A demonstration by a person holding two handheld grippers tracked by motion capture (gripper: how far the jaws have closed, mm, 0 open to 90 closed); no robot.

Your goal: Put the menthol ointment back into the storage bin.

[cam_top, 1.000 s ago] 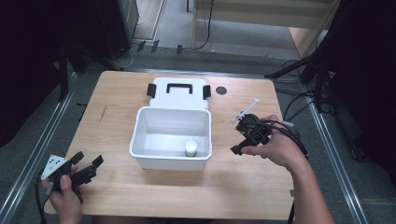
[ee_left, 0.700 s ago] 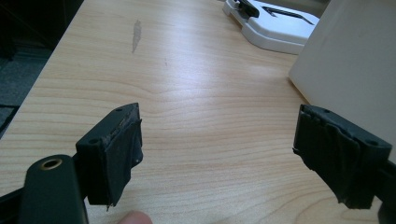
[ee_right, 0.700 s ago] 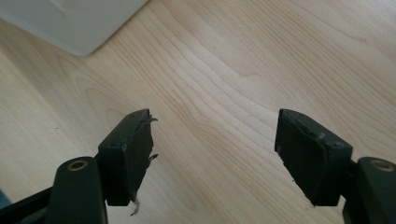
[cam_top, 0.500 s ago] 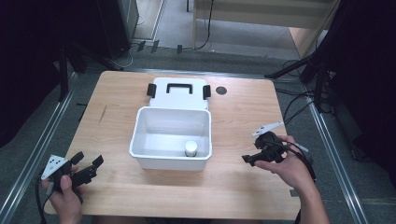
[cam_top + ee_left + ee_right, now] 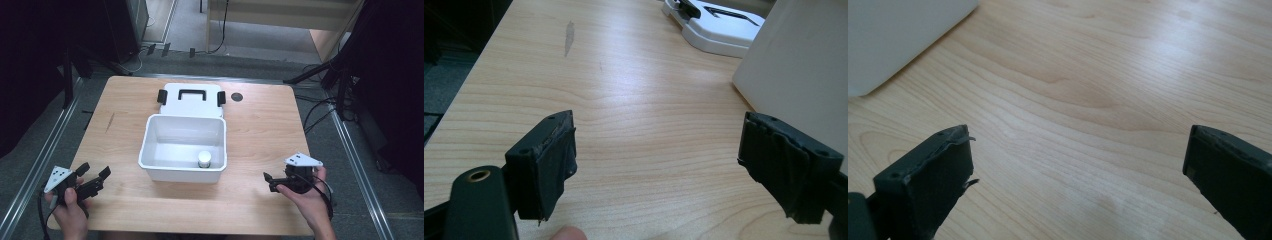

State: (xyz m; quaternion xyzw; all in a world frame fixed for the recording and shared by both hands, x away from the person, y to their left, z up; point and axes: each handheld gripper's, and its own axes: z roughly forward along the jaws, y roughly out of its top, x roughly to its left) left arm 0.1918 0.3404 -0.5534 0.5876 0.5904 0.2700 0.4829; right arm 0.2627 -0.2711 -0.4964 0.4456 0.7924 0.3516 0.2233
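Since the earlier frames our right gripper [image 5: 270, 180] has come down from beside the white bin [image 5: 150, 150] toward the near right corner of the surface [image 5: 260, 120], and its fingers [image 5: 928, 185] have just been opening; they now stand wide with bare wood between them. Our left gripper [image 5: 97, 175] has kept its place at the near left corner, its fingers [image 5: 544, 160] wide too and holding nothing. We see the bin at the middle of the surface, open at the top, with a small white jar [image 5: 204, 159] standing inside by its near right wall. Its lid [image 5: 190, 97], with a black handle and clips, lies flat just behind it.
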